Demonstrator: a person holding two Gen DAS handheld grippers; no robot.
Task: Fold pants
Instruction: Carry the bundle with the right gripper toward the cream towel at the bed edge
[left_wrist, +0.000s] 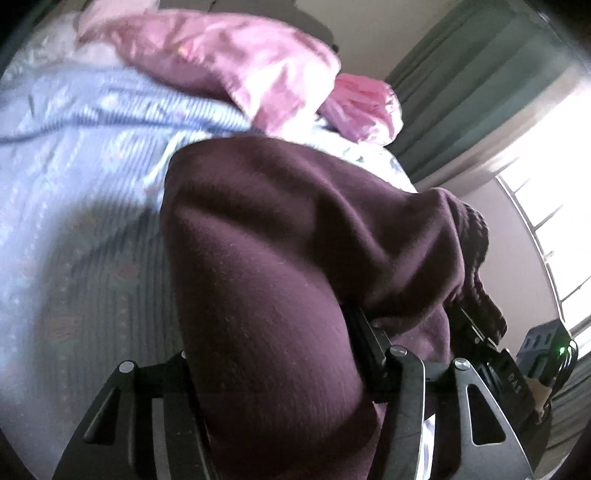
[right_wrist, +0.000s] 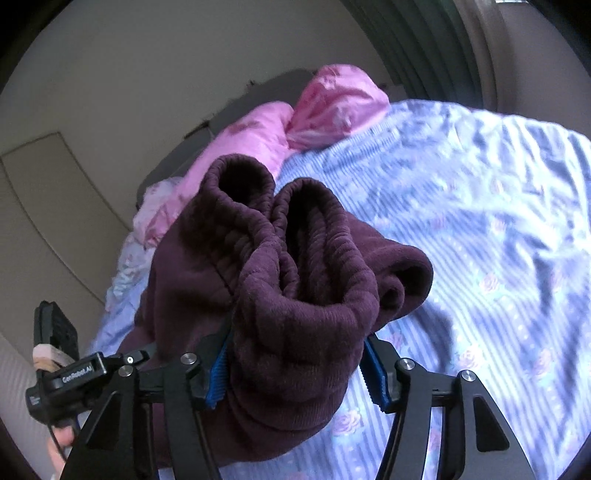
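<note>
The pants (left_wrist: 295, 258) are dark maroon fleece with a ribbed elastic waistband. In the left wrist view they drape over my left gripper (left_wrist: 295, 354), whose jaws are closed on the cloth; the fingertips are hidden under it. In the right wrist view the bunched waistband end of the pants (right_wrist: 295, 295) sits between the blue pads (right_wrist: 219, 373) of my right gripper (right_wrist: 295, 369), which is shut on the thick wad. The pants are held above the bed. The other gripper (right_wrist: 66, 373) shows at the lower left of the right wrist view.
The bed has a blue striped floral sheet (right_wrist: 480, 240). A pink quilt (right_wrist: 332, 107) and pink pillow (left_wrist: 229, 70) lie at the head. Green curtains (left_wrist: 461, 92) and a bright window (left_wrist: 554, 184) stand beside the bed. A beige wall (right_wrist: 129, 74) is behind.
</note>
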